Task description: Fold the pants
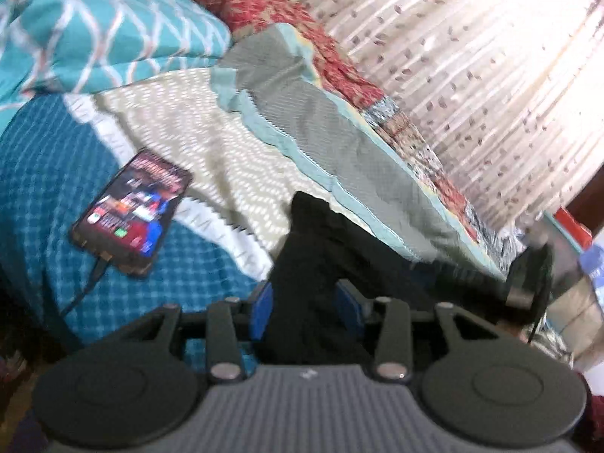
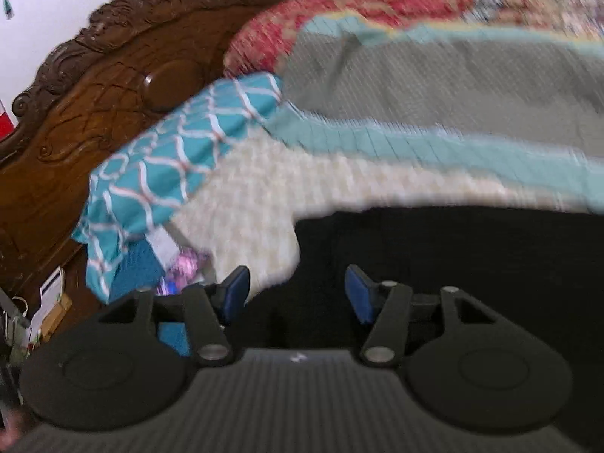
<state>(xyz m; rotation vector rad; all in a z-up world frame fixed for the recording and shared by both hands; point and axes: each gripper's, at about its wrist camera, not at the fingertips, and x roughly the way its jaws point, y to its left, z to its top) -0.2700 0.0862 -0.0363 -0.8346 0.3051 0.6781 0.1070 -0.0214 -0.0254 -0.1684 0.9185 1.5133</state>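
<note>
Black pants [image 1: 321, 264] lie on the bed, a fold bunched between the left hand-held gripper [image 1: 306, 304] pads, contact unclear. Right hand-held gripper [image 2: 298, 290] gapes empty above them, likely releasing.

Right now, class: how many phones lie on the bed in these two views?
1. The phone lies screen-up on the blue checked bedspread, left of the black pants, with a cable plugged in. Others may be hidden under bedding.
</note>
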